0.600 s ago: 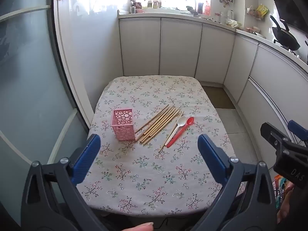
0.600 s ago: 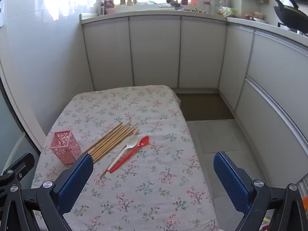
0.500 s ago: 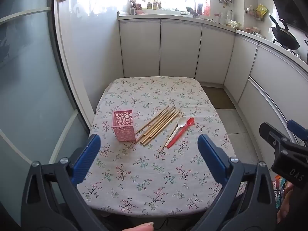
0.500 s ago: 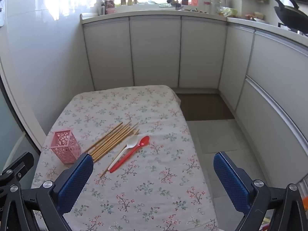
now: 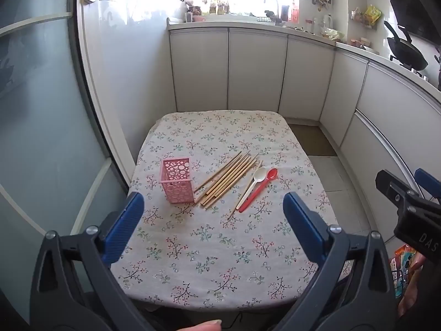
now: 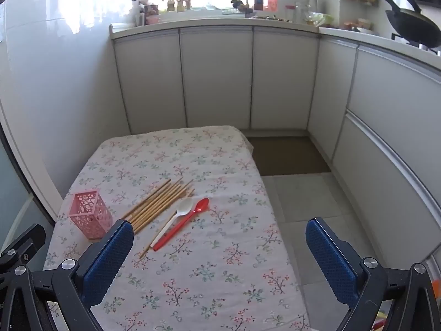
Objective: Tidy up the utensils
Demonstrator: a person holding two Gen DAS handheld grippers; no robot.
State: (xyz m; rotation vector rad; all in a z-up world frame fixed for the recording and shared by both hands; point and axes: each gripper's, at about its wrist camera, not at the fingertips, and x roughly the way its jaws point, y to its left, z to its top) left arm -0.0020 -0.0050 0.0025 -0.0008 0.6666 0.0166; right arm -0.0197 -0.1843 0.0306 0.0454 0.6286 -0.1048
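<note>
A pink perforated holder (image 5: 176,179) (image 6: 89,213) stands upright on the left of the flowered table (image 5: 209,262) (image 6: 209,275). Beside it, to the right, lie several wooden chopsticks (image 5: 230,178) (image 6: 160,205) in a slanted bundle. Right of those rest a white spoon (image 5: 252,186) (image 6: 176,218) and a red spoon (image 5: 257,191) (image 6: 183,223), side by side. My left gripper (image 5: 213,212) hangs open above the table's near part, nothing between its fingers. My right gripper (image 6: 219,237) is open too, over the table's near right edge, well short of the utensils.
White kitchen cabinets (image 6: 217,77) wrap around the back and right. A glass door (image 5: 35,127) borders the table's left side. A brown mat (image 6: 286,155) lies on the tiled floor right of the table. The right gripper's body (image 5: 408,207) shows at the left view's right edge.
The scene has slid slightly lower in the left wrist view; the utensils and holder lie as before. Both grippers stay open.
</note>
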